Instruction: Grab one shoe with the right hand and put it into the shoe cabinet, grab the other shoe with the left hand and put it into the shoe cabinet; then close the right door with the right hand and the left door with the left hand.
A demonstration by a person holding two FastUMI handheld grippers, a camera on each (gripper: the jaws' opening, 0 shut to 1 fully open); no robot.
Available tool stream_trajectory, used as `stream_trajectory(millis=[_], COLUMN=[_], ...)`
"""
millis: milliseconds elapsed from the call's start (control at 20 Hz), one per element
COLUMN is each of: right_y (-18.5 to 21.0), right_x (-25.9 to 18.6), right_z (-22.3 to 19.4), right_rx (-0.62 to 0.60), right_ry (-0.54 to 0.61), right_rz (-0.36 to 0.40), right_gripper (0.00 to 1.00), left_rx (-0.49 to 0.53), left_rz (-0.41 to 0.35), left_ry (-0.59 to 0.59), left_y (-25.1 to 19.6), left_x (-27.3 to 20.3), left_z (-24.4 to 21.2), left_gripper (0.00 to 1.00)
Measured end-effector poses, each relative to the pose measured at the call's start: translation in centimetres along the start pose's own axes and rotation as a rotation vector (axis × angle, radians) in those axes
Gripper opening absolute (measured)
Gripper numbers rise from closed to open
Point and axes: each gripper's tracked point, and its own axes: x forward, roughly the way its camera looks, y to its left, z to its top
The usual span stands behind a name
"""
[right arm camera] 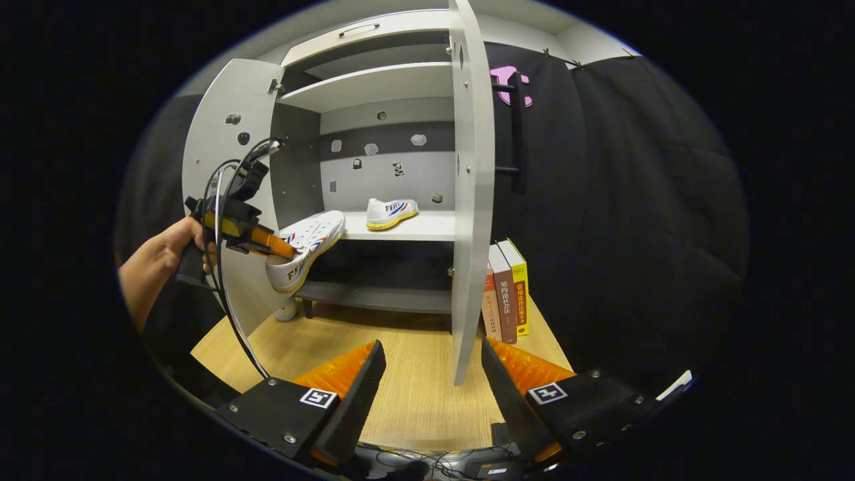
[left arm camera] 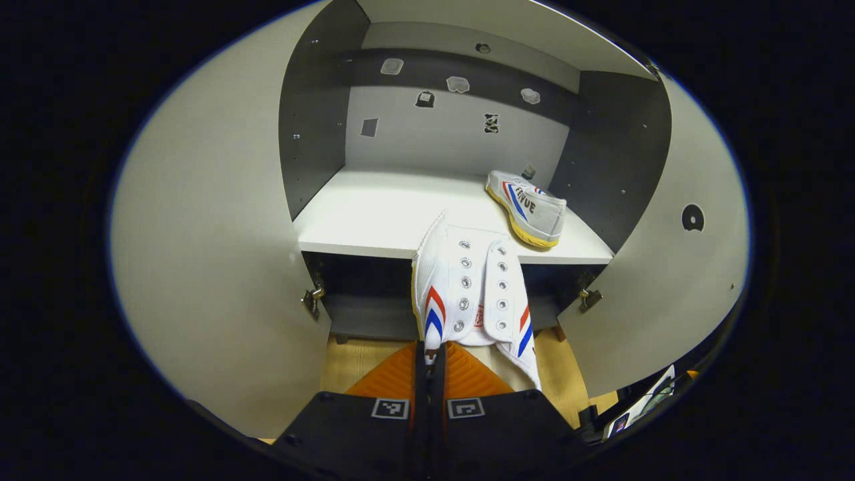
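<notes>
In the left gripper view, my left gripper [left arm camera: 433, 357] has its fingers pinched nearly together on the heel collar of a white canvas sneaker with red and blue chevrons [left arm camera: 467, 294]. The shoe hangs toe-forward in front of the white middle shelf [left arm camera: 374, 214] of the grey-and-white shoe cabinet [left arm camera: 314, 120], toe just over the shelf's front edge, not yet resting on it. Its twin, a white canvas sneaker with a yellow sole [left arm camera: 528, 207], already sits at the shelf's right rear. Both doors stand open. I judge the shoe light and floppy: thin cloth gives under the pads, so a hold on the collar lets the toe sag and swing. The stiffer rubber sole edge would be steadier.

In the right gripper view, my right gripper [right arm camera: 433, 374] is spread wide and empty over the wooden floor board [right arm camera: 414, 401], right in front of the open white right door [right arm camera: 471, 200]. Farther off, a hand [right arm camera: 160, 260] carries the held sneaker toward the shelf.
</notes>
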Motion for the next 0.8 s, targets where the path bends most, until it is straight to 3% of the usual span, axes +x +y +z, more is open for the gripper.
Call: stream_trajectory(millis=[500, 800], right_y=[0.0, -1.3], right_x=[-3.4, -5.6], right_z=[-0.3, -1.7], right_rx=[0.072, 0.103], right_ry=[-0.027, -0.022], right_rz=[-0.035, -0.133], right_gripper=[0.89, 0.9], left_rx=[0.042, 0.041], left_rz=[0.014, -0.038], left_ry=[-0.065, -0.117], left_y=[0.3, -1.1], left_x=[3.2, 4.3], left_z=[7.0, 8.7], left_gripper=[0.06, 0.07])
